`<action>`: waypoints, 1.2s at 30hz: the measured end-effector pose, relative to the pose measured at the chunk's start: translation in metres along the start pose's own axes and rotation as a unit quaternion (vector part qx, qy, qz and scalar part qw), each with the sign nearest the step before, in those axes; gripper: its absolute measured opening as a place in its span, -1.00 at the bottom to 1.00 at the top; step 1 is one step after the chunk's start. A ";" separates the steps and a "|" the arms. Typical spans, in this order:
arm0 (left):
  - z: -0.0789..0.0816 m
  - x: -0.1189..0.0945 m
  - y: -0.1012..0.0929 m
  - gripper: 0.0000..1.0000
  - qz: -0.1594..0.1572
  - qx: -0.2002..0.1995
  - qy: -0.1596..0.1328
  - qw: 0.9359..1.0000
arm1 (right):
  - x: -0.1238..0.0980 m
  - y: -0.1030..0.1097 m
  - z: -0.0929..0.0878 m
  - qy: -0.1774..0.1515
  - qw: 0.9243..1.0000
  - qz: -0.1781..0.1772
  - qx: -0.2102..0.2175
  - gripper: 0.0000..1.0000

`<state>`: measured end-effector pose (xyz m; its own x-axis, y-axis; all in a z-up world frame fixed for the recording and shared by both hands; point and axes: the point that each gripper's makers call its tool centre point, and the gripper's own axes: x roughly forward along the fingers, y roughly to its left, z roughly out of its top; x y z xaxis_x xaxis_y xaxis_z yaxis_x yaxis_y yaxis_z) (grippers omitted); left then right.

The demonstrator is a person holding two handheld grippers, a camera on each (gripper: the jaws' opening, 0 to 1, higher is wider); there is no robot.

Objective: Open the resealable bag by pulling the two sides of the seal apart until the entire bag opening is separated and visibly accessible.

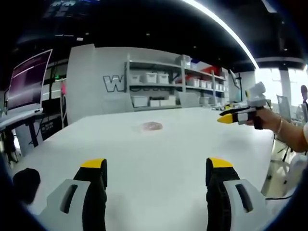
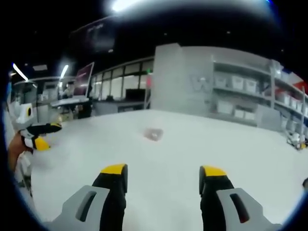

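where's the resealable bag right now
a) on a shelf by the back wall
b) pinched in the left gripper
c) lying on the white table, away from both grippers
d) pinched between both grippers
c: the resealable bag lies flat on the white table, well ahead of the left gripper and the right gripper, both of which are open and hold nothing.

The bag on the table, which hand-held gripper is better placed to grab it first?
Neither clearly. The bag lies flat mid-table, well ahead of both. The left hand-held gripper and right hand-held gripper are both open and point toward it from similar range. Perhaps left, since the bag sits nearly centred between its jaws.
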<state>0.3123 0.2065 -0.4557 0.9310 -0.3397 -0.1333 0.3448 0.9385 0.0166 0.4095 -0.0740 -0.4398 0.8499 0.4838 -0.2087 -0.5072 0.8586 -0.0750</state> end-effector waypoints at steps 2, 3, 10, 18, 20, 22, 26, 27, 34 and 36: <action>0.000 0.000 0.000 0.65 0.000 0.000 0.000 1.000 | 0.003 0.001 0.001 -0.001 1.000 0.001 -0.001 0.19; 0.001 0.000 0.000 0.65 0.000 0.000 -0.001 1.000 | 0.004 0.001 0.001 -0.001 1.000 0.001 -0.001 0.19; 0.001 -0.002 0.002 0.64 0.002 0.002 -0.001 1.000 | 0.009 0.001 -0.001 0.003 1.000 0.003 0.002 0.18; 0.001 0.001 -0.002 0.64 -0.002 0.005 0.001 1.000 | 0.019 0.006 0.006 0.002 1.000 0.009 -0.004 0.16; 0.001 0.001 -0.002 0.64 -0.002 0.006 0.001 1.000 | 0.021 0.008 0.007 0.002 1.000 0.012 -0.005 0.16; 0.002 0.000 -0.001 0.64 -0.001 0.005 0.000 1.000 | 0.023 0.009 0.007 0.003 1.000 0.013 -0.005 0.16; 0.002 0.000 0.000 0.64 0.000 0.006 0.000 1.000 | 0.026 0.009 0.008 0.003 1.000 0.014 -0.006 0.15; 0.002 0.000 0.000 0.64 0.000 0.006 0.001 1.000 | 0.027 0.009 0.009 0.003 1.000 0.014 -0.006 0.15; 0.003 0.001 0.000 0.64 -0.002 0.007 0.000 1.000 | 0.033 0.008 0.011 0.005 1.000 0.013 -0.009 0.14; 0.003 0.002 0.000 0.64 -0.004 0.008 0.001 1.000 | 0.035 0.008 0.012 0.006 1.000 0.014 -0.009 0.14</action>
<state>0.3143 0.2057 -0.4529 0.9281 -0.3466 -0.1362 0.3537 0.9349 0.0312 0.4369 -0.0487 -0.4361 0.8340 0.5047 -0.2230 -0.5325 0.8421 -0.0858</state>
